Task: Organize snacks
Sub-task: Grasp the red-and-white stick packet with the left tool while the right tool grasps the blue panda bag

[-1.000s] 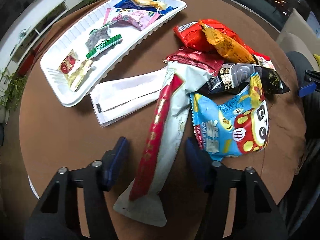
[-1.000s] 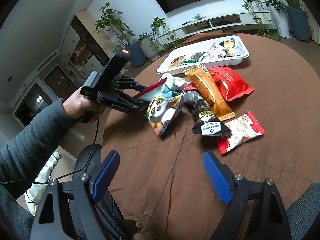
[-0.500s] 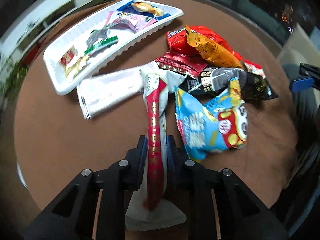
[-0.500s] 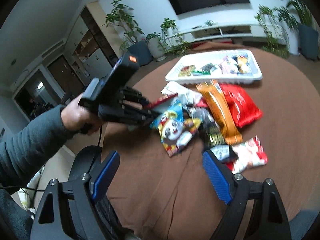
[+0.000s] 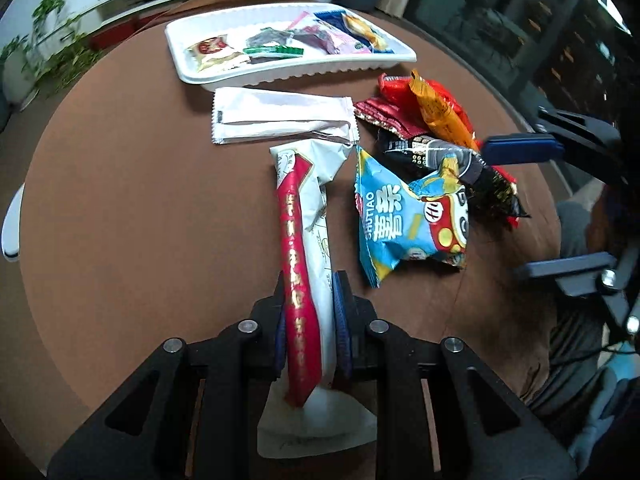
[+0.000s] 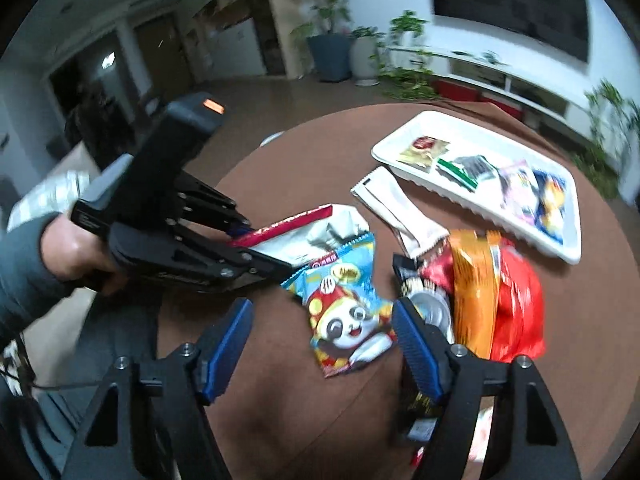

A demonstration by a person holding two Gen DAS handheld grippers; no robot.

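Observation:
My left gripper is shut on a long white snack pack with a red stripe, held near its lower end; it also shows in the right wrist view. My right gripper is open and hovers just over a blue panda snack bag, its jaws on either side. The blue bag lies right of the long pack. A white tray with several small snacks sits at the far side of the brown round table.
A flat white packet lies in front of the tray. A pile of an orange pack, a red bag and a black pack lies to the right. The right gripper shows at the table's right edge.
My left gripper closed on the long white and red pack and swung it round. My right gripper moved forward and down over the blue panda bag, still open.

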